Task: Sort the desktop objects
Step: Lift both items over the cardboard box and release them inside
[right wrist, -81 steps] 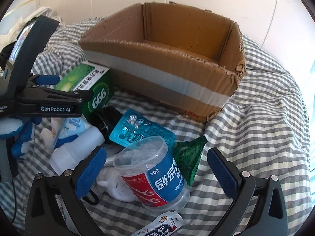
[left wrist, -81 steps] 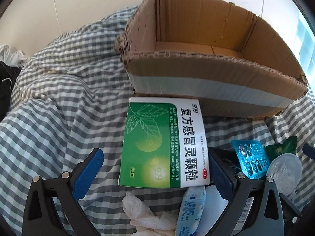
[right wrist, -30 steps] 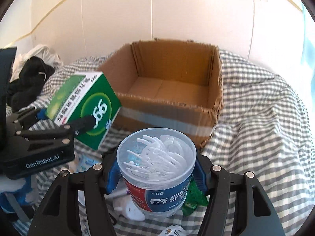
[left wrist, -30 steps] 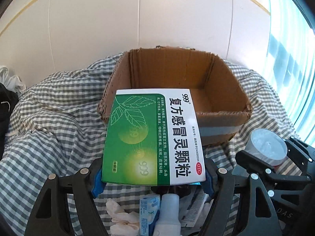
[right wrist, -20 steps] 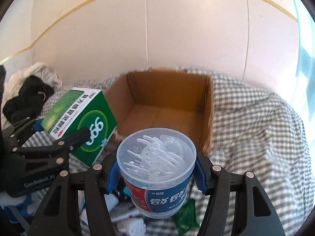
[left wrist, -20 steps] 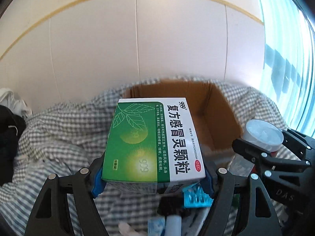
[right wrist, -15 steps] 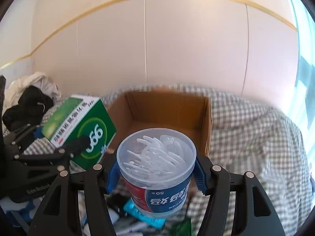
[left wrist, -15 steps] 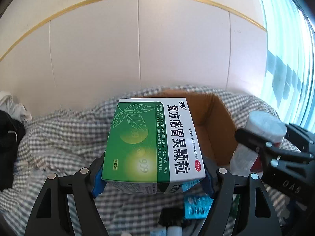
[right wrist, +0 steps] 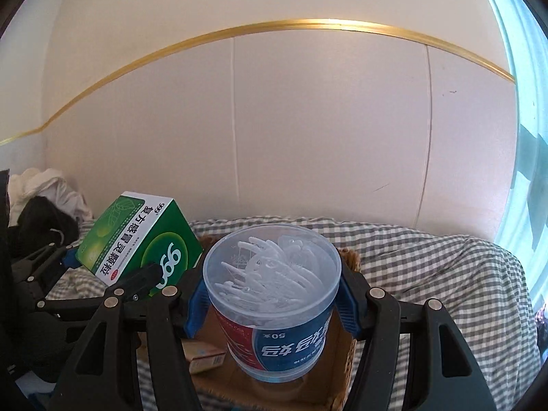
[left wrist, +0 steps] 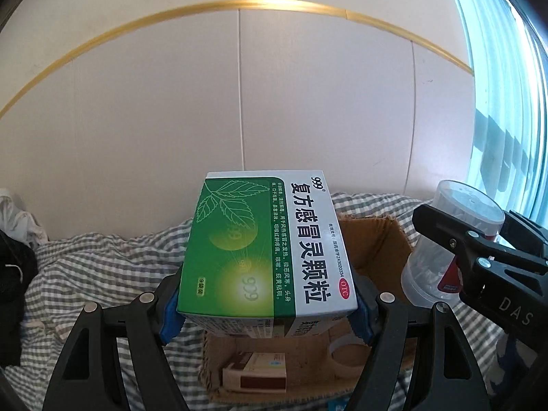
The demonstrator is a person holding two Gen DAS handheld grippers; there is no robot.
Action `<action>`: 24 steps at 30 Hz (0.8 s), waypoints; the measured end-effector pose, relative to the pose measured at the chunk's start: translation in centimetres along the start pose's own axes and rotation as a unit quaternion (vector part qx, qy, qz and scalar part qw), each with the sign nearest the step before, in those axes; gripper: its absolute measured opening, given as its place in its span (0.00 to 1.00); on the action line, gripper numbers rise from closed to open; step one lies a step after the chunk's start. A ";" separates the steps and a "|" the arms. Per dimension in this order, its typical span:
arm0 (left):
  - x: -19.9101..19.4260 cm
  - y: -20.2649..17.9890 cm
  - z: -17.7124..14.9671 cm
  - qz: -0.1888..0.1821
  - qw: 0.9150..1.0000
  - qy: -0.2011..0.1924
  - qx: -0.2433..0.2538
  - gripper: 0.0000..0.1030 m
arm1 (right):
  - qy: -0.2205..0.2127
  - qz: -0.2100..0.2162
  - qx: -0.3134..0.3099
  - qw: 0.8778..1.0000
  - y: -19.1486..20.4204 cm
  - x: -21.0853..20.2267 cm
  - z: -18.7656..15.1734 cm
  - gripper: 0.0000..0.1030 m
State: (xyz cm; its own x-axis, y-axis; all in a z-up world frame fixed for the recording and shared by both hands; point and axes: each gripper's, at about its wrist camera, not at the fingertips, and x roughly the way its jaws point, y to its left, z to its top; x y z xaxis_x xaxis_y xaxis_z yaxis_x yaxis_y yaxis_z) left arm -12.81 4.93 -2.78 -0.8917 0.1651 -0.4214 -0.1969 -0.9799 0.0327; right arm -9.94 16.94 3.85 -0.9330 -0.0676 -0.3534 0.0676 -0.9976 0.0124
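Note:
My left gripper (left wrist: 265,311) is shut on a green and white medicine box (left wrist: 263,250) and holds it in the air over the open cardboard box (left wrist: 376,239). The medicine box also shows in the right wrist view (right wrist: 137,236). My right gripper (right wrist: 270,303) is shut on a clear plastic tub of floss picks (right wrist: 274,294) with a blue and red label, held above the cardboard box (right wrist: 219,373). The tub and right gripper show at the right of the left wrist view (left wrist: 455,226). A small brown and white carton (left wrist: 255,375) lies inside the cardboard box.
The cardboard box rests on a grey checked bedcover (left wrist: 102,274). A cream panelled wall (left wrist: 239,85) with a gold strip is behind. Dark and white clothes (right wrist: 41,212) lie at the far left. A bright window (right wrist: 527,137) is at the right.
Both grippers closed on their objects, lifted them off the bedcover, and carried them forward and up over the cardboard box. The views now tilt up toward the wall.

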 end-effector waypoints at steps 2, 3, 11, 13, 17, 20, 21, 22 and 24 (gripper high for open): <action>1.5 0.1 -0.6 -0.012 1.000 0.007 -0.004 0.75 | 0.011 -0.002 0.007 1.000 -0.2 1.3 -0.7 0.59; 2.1 0.2 -1.0 -0.022 1.000 0.005 -0.005 0.75 | 0.017 -0.003 0.010 1.000 -0.4 2.0 -1.2 0.59; 4.4 0.0 -3.1 -0.024 1.000 0.006 0.011 0.75 | 0.057 -0.001 0.026 0.998 -1.2 5.1 -4.2 0.59; 4.9 0.0 -3.5 -0.026 1.000 0.015 0.008 0.75 | 0.061 -0.007 0.021 0.998 -1.5 5.5 -4.7 0.59; 6.0 -0.1 -4.2 -0.026 0.999 0.029 0.001 0.76 | 0.072 -0.010 0.021 0.997 -1.6 6.2 -5.8 0.59; 6.4 -0.1 -4.6 -0.022 0.999 0.035 0.009 0.79 | 0.082 -0.010 0.016 0.996 -1.1 6.8 -6.5 0.59; 6.3 -0.1 -4.7 -0.014 0.999 0.036 0.009 0.81 | 0.084 -0.012 0.017 0.996 -1.0 6.9 -6.7 0.59; 6.4 0.0 -4.6 -0.007 0.999 0.038 0.008 0.84 | 0.084 -0.014 0.019 0.996 -1.0 7.0 -6.8 0.60; 6.4 0.5 -4.7 -0.001 0.999 0.043 0.004 0.90 | 0.083 -0.019 0.024 0.996 -1.1 6.8 -6.9 0.60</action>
State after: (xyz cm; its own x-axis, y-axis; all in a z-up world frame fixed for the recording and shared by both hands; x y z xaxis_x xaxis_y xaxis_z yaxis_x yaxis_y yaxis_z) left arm -16.71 5.01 -9.78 -0.8528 0.1573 -0.4979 -0.2029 -0.9785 0.0383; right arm -13.97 17.69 -4.99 -0.8629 -0.0315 -0.5043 0.0136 -0.9991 0.0390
